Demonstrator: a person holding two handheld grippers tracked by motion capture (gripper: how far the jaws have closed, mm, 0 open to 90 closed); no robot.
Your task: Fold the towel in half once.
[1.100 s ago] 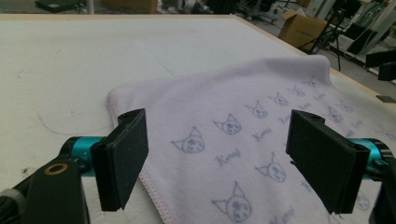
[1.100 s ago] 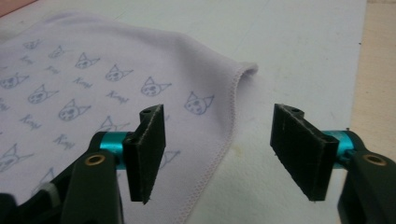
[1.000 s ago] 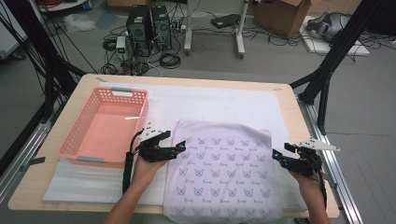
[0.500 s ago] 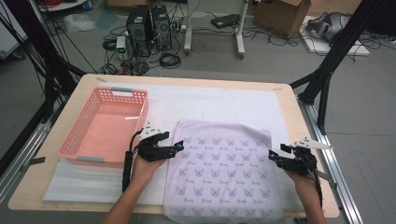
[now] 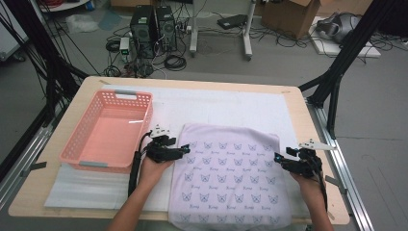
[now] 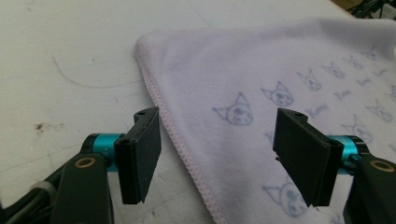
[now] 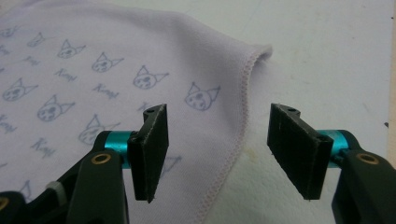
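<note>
We work at a pale wooden surface [image 5: 308, 144] with a white mat on it, in a room with cables and computer boxes on the floor behind.

Our left gripper [image 6: 219, 154] has its black fingers [image 6: 140, 154] spread, and they have just been closing a bit. The stitched left edge of the soft lilac towel with little cat faces [image 6: 261, 74] runs between them, but the pads do not press it yet. A moment ago this gripper was a little further from the towel's edge; now it sits right over it, lower and closer.

Our right gripper [image 7: 215, 149] also has its fingers [image 7: 294, 144] spread, and they too have just closed a little. The towel's right edge lies between them, not pinched.

From above, we see the left gripper [image 5: 180, 150] at the towel's [image 5: 231, 173] left side near its far corner, and the right gripper [image 5: 281, 160] at its right side. The towel lies flat in the middle of the surface, its near end hanging over our side. The empty pink plastic basket [image 5: 77, 156] stands to the left, just beside our left hand [image 5: 151, 168].

We think both grippers are lined up to pinch the two side edges, so the next step is to close and lift, likely to fold the towel.
</note>
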